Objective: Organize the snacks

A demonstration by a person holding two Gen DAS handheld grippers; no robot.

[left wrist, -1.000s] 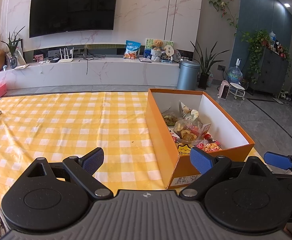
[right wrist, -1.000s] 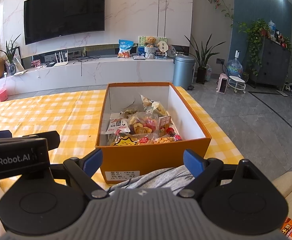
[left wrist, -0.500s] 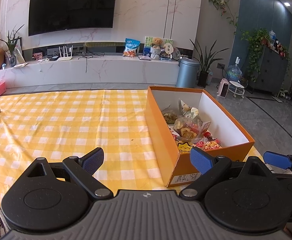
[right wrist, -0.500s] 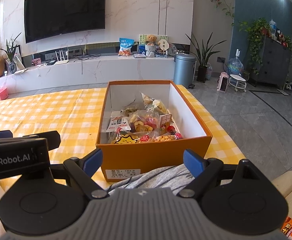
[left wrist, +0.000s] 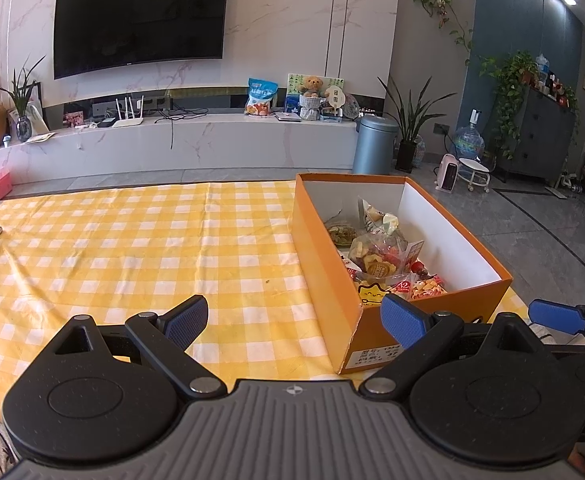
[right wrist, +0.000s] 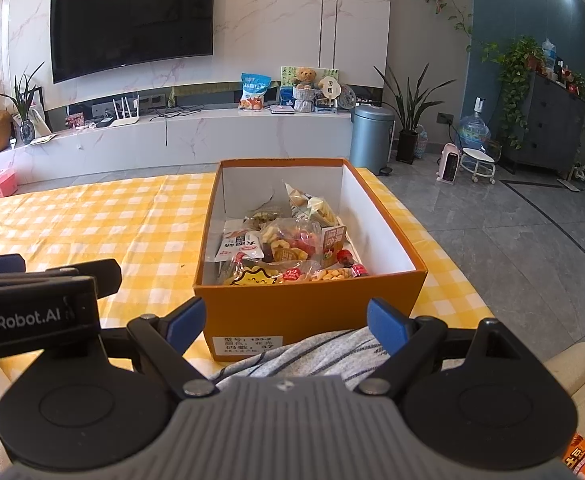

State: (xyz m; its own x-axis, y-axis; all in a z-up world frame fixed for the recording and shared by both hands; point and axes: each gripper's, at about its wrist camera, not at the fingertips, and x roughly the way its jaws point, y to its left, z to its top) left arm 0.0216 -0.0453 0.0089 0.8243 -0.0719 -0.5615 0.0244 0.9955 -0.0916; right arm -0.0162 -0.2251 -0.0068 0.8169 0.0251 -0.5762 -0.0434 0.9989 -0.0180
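Snack packets (right wrist: 288, 248) — clear and printed wrappers in yellow, red and white — lie heaped inside an orange cardboard box (right wrist: 308, 312) with white inner walls, standing at the right end of a yellow checked tablecloth (left wrist: 132, 240). Left gripper (left wrist: 294, 316) and right gripper (right wrist: 286, 320) hover before it — both spread wide, holding nothing.

Cardboard, cloth, crinkly plastic

Matt orange box (right wrist: 308, 308), probably cardboard; woven checked cloth (left wrist: 132, 248); glossy plastic snack packets (right wrist: 288, 244); ribbed blue finger pads (left wrist: 402, 320).
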